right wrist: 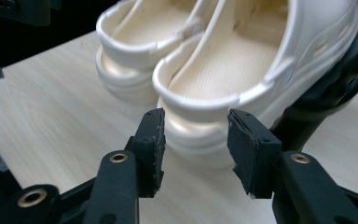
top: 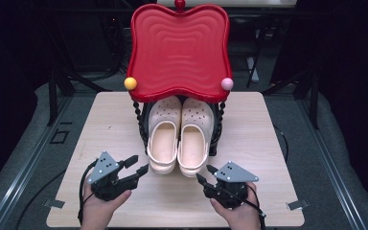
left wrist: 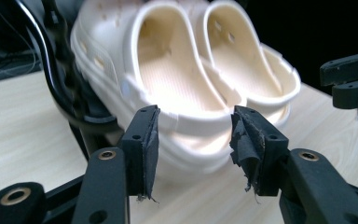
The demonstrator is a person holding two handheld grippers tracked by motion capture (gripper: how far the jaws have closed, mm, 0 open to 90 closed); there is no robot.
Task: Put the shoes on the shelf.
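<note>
1. Two cream perforated foam clogs, left clog (top: 163, 139) and right clog (top: 194, 136), sit side by side on the black lower shelf (top: 214, 143) under the red wavy plastic tray (top: 179, 48), heels poking out toward the person, so the heels are easy to reach.
2. Left gripper (top: 138, 169) jaws spread wide, empty, lined up on the left clog's heel (left wrist: 191, 135).
3. Right gripper (top: 206, 175) likewise agape, aimed at the right clog's heel (right wrist: 200, 116).
4. Clogs look clean and matte with heel straps; the sole detail is blurred, probably ribbed.
</note>
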